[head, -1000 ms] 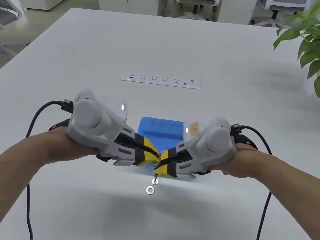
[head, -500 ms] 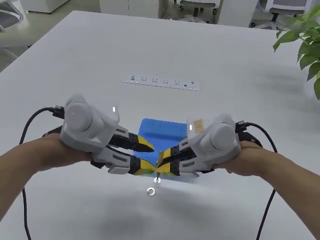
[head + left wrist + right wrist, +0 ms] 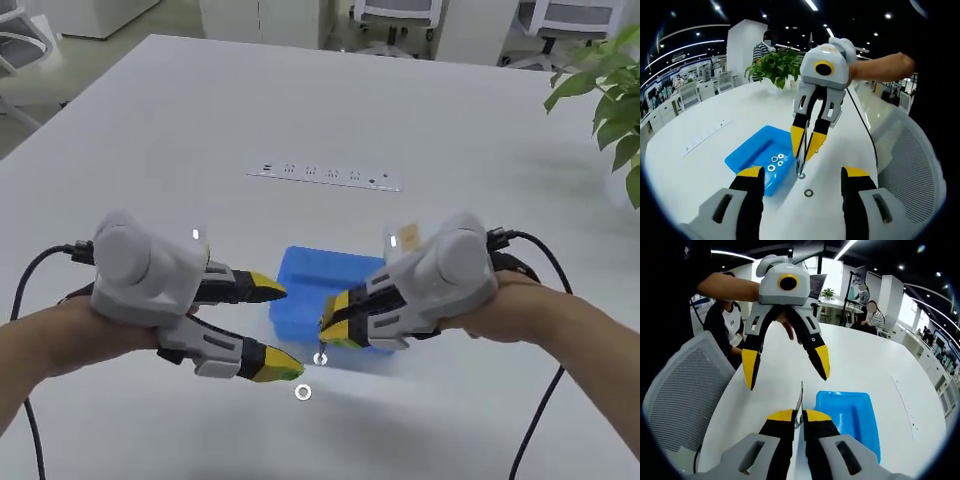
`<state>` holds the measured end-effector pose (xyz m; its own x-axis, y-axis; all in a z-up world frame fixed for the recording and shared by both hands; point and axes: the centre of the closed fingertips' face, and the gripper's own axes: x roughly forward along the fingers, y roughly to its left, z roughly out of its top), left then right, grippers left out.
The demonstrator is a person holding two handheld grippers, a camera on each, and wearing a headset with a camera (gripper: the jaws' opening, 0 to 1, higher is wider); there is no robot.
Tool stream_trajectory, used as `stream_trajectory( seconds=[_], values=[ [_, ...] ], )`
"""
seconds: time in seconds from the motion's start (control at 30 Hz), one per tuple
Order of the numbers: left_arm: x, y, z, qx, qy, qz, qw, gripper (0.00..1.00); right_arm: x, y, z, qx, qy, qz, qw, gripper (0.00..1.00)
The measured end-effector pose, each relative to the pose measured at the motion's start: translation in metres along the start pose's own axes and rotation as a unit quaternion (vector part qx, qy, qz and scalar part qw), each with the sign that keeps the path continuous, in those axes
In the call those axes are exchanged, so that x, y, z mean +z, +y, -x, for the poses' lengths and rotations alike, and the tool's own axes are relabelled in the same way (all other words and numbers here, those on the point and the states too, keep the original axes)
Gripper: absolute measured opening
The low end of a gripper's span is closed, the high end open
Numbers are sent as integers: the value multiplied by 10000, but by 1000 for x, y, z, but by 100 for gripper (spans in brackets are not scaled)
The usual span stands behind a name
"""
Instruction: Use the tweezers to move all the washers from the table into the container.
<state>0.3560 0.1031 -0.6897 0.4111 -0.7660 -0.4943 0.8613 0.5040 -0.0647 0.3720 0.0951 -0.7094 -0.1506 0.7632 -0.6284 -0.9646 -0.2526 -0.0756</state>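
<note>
Step in hand, as I read it: right gripper (image 3: 335, 322) is working the tweezers (image 3: 801, 159) at the near edge of the container (image 3: 300, 268). A washer (image 3: 320, 359) sits at the tweezer tip. I can't tell if it's pinched or just lying on the table (image 3: 420, 120) under the tip. A second washer (image 3: 303, 392) is loose on the table just in front of that, apart from the container. A few washers (image 3: 776, 162) are already inside.

To do it well:
- Hold the squeeze steady and lift only enough to clear the rim.
- Cross the wall, then ease off low over the container floor so the washer doesn't bounce out.
- Move slowly; I'd expect a thin ring to slip from fine tips.

Jaws:
- Right is clamped on the tweezer body, yellow tips nearly meeting around it.
- Left gripper (image 3: 274, 330) is spread wide, gripping nothing, touching nothing, hovering just left of the tweezers. I'd leave it out of the path.
</note>
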Motion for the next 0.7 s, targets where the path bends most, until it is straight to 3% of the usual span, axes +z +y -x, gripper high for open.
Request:
stream_trajectory(
  seconds=[0.23,0.33,0.5,0.7],
  values=[
    [-4,-2,4,145,-36,162,9998,84,8,-3,8,-10,-10,-2,10000,7],
    [-5,-5,6,150,-49,242,9996,85,11,-3,11,19,-2,33,10000,7],
    [-4,-6,8,261,-183,310,9990,96,15,-8,15,-3,1,26,10000,7],
    [-4,-4,10,343,-213,391,9984,99,21,-14,19,-39,-19,62,10000,7]
  ],
)
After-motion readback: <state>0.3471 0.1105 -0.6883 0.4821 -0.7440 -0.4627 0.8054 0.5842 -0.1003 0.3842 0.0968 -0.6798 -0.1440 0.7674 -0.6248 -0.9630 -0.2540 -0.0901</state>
